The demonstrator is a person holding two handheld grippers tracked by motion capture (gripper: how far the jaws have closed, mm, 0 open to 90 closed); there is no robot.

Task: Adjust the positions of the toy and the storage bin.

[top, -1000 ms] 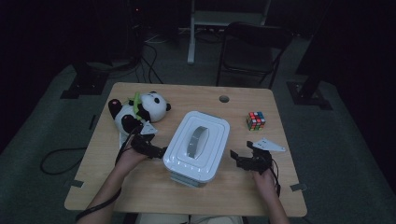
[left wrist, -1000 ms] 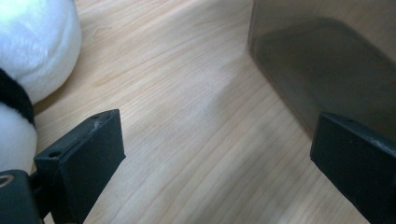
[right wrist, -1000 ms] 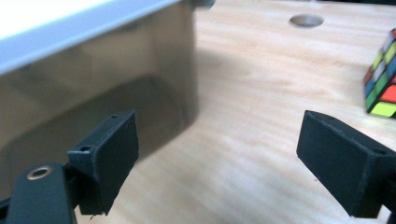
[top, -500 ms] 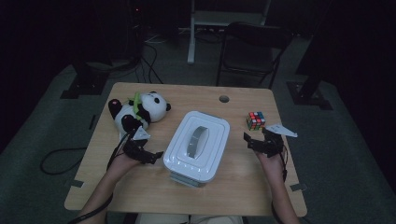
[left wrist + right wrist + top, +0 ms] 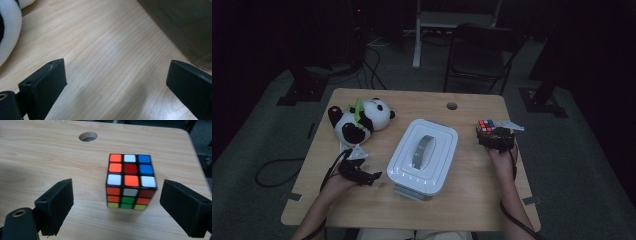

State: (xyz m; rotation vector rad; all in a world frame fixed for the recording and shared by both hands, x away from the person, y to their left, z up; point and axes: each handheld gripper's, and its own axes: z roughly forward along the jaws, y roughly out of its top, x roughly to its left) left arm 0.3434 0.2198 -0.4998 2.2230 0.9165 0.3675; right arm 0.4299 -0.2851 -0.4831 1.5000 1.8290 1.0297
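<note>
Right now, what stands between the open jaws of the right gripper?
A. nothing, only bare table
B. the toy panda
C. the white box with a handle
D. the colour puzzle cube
D. In the right gripper view the puzzle cube sits on the table between the two spread jaws of the right gripper, touched by neither.

The panda toy [image 5: 7, 32] is cut off by the frame's edge.

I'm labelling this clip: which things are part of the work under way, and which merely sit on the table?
In use:
- multicoloured puzzle cube, between the open jaws of the right gripper

Lying about:
- black-and-white plush panda
- white lidded plastic box
- left gripper, open over bare wood
</note>
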